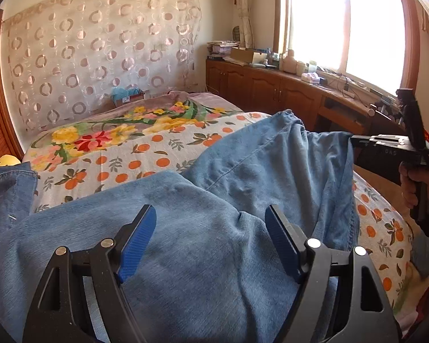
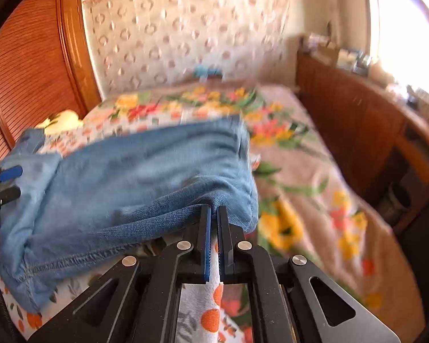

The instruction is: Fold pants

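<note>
While the pants (image 1: 214, 200) lie spread over the bed (image 1: 146, 154), their long axis runs crosswise in both wrist views — from the left gripper's side to the right gripper's side — with light blue denim filling the foreground. In the right wrist view the cloth stretches from the left edge, where the left gripper's blue pad shows, to a bunched edge at the right gripper (image 2: 213, 211). A stitched edge (image 2: 80, 263) of the pants hangs along the near side, lifted a little off the orange-print sheet (image 2: 211, 314).

The right gripper's jaws are closed on the pants: its pads pinch a fold of darker denim right at their tips, and the fabric drapes away to the left and beyond them. Seen from the left wrist, that same gripper (image 1: 354, 140) reaches in from the right, held by a hand (image 1: 411, 183), and the denim rises to it in a taut ridge.

The left gripper (image 1: 211, 240) has its jaws wide apart, with the pants lying below and between the blue pads (image 1: 137, 243) (whether the pads touch the cloth cannot be told). A second piece of denim (image 1: 8, 188) lies at the left edge, apart from the pants. Beyond the pants the bed shows a floral blanket (image 1: 105, 134), and a wooden cabinet (image 1: 271, 88) runs beneath the window (image 1: 343, 20).
</note>
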The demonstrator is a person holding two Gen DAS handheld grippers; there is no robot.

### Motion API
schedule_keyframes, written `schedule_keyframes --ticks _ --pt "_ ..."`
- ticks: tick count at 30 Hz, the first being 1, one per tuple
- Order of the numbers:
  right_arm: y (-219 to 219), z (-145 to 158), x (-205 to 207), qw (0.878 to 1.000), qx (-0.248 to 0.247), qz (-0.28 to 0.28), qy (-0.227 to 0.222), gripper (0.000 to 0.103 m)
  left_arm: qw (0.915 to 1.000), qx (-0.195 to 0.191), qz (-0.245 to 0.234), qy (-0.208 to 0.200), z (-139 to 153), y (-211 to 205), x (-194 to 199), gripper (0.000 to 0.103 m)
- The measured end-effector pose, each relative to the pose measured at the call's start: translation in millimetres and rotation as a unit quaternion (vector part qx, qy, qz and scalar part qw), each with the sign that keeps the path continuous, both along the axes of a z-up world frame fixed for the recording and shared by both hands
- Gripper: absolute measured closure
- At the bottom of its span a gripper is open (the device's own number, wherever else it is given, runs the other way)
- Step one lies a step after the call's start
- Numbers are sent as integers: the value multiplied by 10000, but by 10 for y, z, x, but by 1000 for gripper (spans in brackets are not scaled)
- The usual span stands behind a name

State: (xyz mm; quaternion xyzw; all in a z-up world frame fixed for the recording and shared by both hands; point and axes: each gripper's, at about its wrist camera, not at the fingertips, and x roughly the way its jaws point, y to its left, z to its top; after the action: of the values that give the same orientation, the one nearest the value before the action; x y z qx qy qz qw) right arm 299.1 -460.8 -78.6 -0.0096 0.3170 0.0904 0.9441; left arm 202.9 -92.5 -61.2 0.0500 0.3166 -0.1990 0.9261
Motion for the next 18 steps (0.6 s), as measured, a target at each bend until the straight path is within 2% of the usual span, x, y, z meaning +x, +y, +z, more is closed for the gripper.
schedule_keyframes --ticks 3,8,13,18 --pt "15 120 -145 9997 -134 -172 -55 100 9999 12 132 -78 71 109 -73 24" --pt "-8 34 -358 9984 -356 -417 156 100 9993 1 363 -104 154 349 -205 24" --pt "-39 -41 -465 9977 -215 -579 282 100 9986 29 519 -74 204 570 -321 24" --pt "43 164 -507 9985 77 -543 18 100 9977 36 661 -113 272 714 -475 24"
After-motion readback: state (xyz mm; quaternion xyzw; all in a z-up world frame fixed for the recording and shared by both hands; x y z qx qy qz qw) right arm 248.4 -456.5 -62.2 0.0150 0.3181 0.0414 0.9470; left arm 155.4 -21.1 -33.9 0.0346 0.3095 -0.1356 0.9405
